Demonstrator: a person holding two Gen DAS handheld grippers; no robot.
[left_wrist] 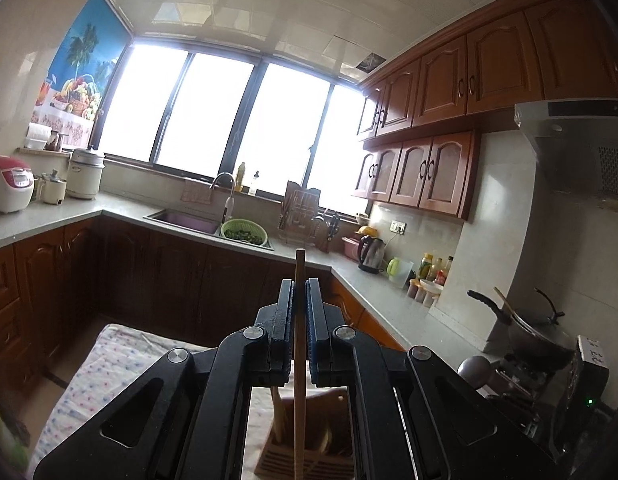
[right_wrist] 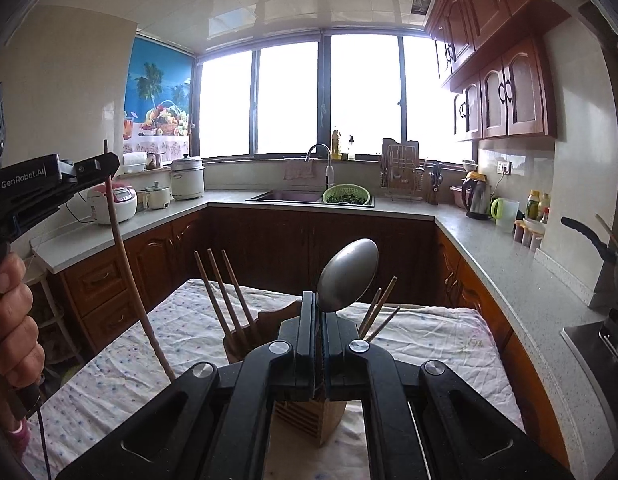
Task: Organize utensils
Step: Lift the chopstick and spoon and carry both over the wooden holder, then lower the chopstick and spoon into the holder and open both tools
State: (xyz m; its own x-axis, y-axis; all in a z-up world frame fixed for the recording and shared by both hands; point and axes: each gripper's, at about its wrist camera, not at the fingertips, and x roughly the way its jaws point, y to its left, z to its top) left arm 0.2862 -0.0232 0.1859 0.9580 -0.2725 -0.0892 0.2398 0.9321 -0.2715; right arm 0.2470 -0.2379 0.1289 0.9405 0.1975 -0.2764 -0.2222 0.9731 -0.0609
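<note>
Your right gripper [right_wrist: 320, 312] pinches a metal spoon [right_wrist: 349, 274]; your left gripper [left_wrist: 300, 300] pinches a long wooden chopstick [left_wrist: 299, 360].

Both sets of jaws are pressed together on their utensils: the spoon stands bowl-up from the right one, and the chopstick hangs upright through the left one, above the cloth-covered desk [right_wrist: 149, 352]. Below your right gripper stands the wooden utensil holder [right_wrist: 309, 416] on the desk, with three chopsticks [right_wrist: 225, 296] leaning out of its left compartment and thinner sticks [right_wrist: 379, 312] angled out on its right. Your left hand [right_wrist: 13, 320] grips its handle beside the desk.
</note>
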